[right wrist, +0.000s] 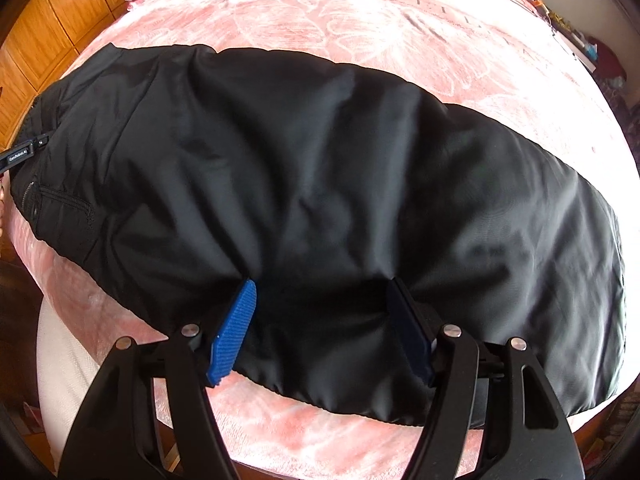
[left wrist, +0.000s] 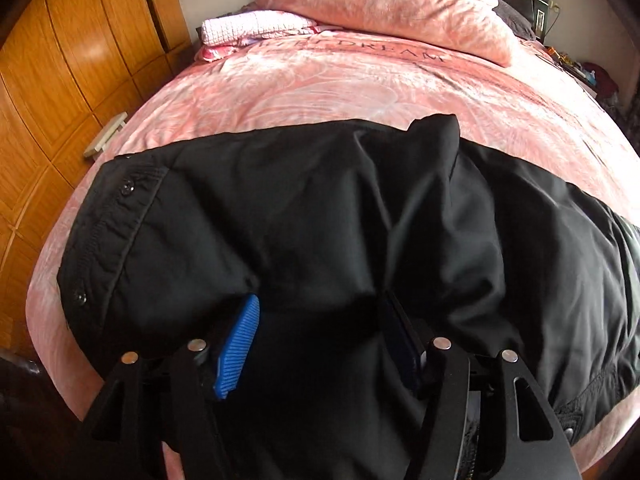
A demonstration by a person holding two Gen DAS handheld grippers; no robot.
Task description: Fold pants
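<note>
The black pants point(left wrist: 320, 220) are spread across the pink bedspread point(left wrist: 300, 92), waistband toward the wooden wardrobe point(left wrist: 60, 80). The left gripper point(left wrist: 320, 316) and right gripper point(right wrist: 320, 300) are both spread wide, pressed into the near edge, grasping nothing. A fold seems about to begin; next, both must clench on that edge.

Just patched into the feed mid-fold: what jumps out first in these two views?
The black pants dominate both views, spread crosswise over the pink bedspread, waistband and snaps to the left. Both the left gripper and the right gripper are open, their blue-padded fingers straddling the near edge of the fabric. Pink pillows lie at the far end.
</note>
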